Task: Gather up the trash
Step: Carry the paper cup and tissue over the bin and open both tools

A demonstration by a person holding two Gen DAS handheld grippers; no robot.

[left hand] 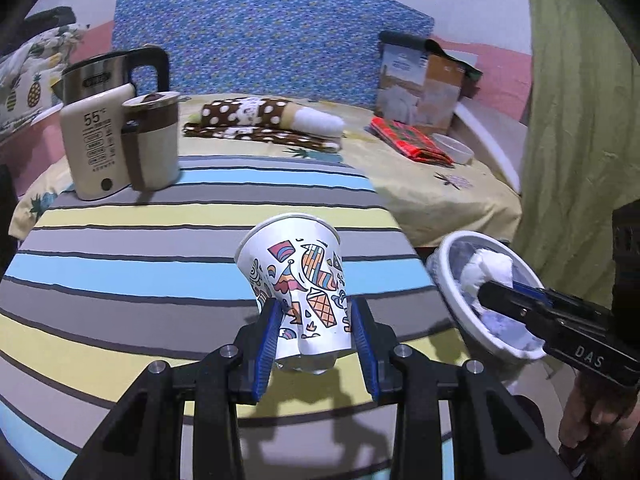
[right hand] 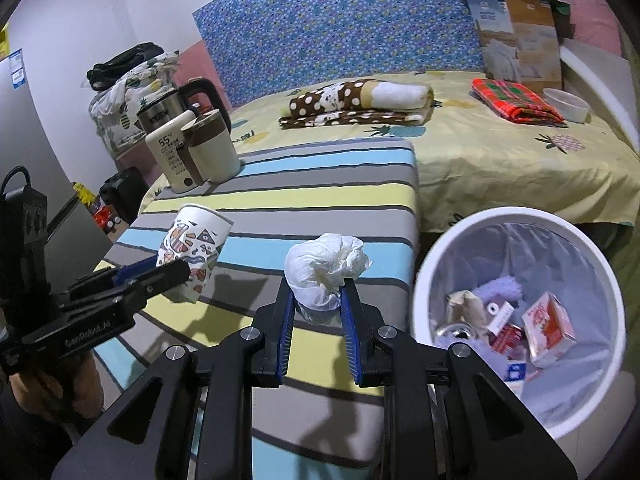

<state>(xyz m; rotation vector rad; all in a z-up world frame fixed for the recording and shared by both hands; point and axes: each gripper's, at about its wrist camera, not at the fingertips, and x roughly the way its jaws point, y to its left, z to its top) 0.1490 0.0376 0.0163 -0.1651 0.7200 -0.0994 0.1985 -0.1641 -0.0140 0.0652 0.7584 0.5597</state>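
The left gripper (left hand: 316, 320) pinches a crumpled white paper cup printed with colourful doodles (left hand: 298, 280); its blue-padded fingers (left hand: 267, 346) press the cup's dented lower half from both sides, and the cup leans with its mouth toward twelve o'clock, lifted over the striped grey, blue and yellow cloth-covered table (left hand: 120, 264). The right gripper (right hand: 318, 300) is pressed together on a crumpled wad of white tissue paper (right hand: 326, 266), which bulges out above its blue pads at twelve o'clock and hangs above the same table.

In the right wrist view, the round white trash bin lined with a clear plastic bag (right hand: 500, 216) sits at three to four o'clock of the wad, just beside the table's edge, holding a red-and-white carton (right hand: 548, 328), a purple fuzzy item and other scraps. The left gripper with the cup appears at nine o'clock of the wad.

At the table's far left corner, around eleven o'clock, stand a cream-and-brown mug warmer set (left hand: 120, 144) and a steel kettle with a black handle (left hand: 108, 74). Beyond lies a yellow bed sheet (right hand: 500, 152) with a brown polka-dot folded cloth (right hand: 352, 100) and a red plaid cloth (right hand: 514, 100).
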